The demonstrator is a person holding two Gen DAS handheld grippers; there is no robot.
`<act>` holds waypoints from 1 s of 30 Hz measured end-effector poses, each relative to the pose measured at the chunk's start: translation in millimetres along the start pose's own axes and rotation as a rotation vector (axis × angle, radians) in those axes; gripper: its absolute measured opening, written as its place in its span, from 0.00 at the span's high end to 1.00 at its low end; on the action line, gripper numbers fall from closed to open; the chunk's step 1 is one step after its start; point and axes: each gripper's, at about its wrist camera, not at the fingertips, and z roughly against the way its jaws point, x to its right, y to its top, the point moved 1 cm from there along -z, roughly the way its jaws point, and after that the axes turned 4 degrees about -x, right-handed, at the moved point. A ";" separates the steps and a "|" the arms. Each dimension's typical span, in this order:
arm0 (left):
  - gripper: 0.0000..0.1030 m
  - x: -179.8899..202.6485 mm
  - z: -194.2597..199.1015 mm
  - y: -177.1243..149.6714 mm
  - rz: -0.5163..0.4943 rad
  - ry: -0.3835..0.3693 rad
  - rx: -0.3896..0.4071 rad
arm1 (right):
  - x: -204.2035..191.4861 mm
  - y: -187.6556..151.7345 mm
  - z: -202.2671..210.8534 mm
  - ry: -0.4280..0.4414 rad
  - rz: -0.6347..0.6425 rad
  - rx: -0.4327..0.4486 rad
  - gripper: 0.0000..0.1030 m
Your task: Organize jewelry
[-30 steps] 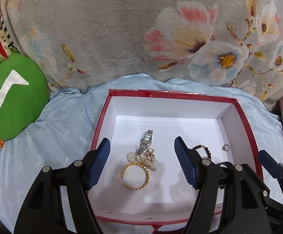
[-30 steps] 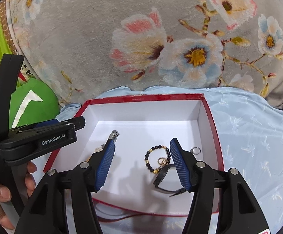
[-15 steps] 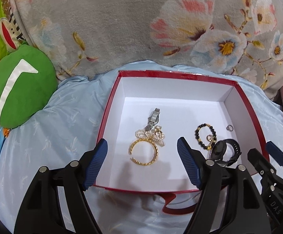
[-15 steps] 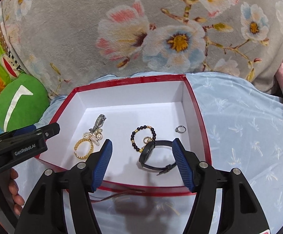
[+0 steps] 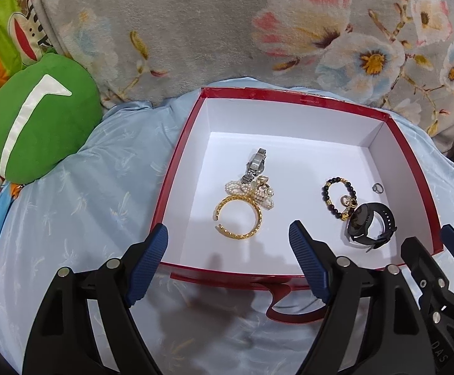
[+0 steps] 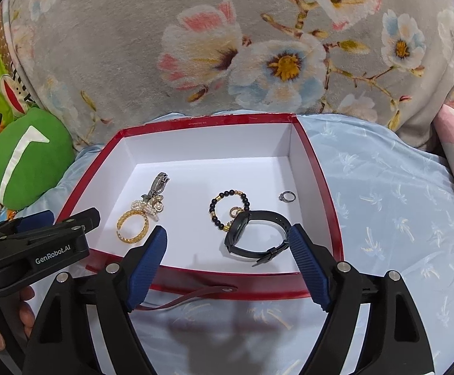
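Resting on pale blue patterned cloth, the red-rimmed white cardboard box (image 5: 177, 168) holds a twisted gold bangle (image 5: 239, 218), pearl cluster (image 5: 249, 190), black bead bracelet (image 5: 336, 197), small ring (image 5: 378, 188) and matte black watch (image 5: 370, 222). Left gripper (image 5: 227, 259) and right gripper (image 6: 227, 259), ribbed blue pads, are both opening at the near rim, nothing between them.

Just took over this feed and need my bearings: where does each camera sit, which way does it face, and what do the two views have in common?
Left wrist: on the left gripper, jaws opening and empty, looking down over the red box's near-left rim at the gold bangle; the right gripper shows at lower right.
Right wrist: on the right gripper, jaws opening and empty, facing the black watch; the left gripper and a hand show at left.
Shared: box, jewelry, green cushion, floral blanket.
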 end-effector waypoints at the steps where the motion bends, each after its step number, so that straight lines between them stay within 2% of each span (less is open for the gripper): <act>1: 0.25 1.1 0.8 -0.5 -0.003 0.005 0.002 | 0.2 0.1 0.1 0.000 0.000 0.001 0.23; 8: 0.16 5.7 5.6 -2.0 -0.013 0.027 0.016 | -3.7 -1.4 2.1 -0.007 0.002 0.010 0.18; 30: 0.15 6.9 5.5 -10.6 -0.013 0.116 0.022 | -8.3 -4.8 -2.3 -0.027 0.002 -0.019 0.17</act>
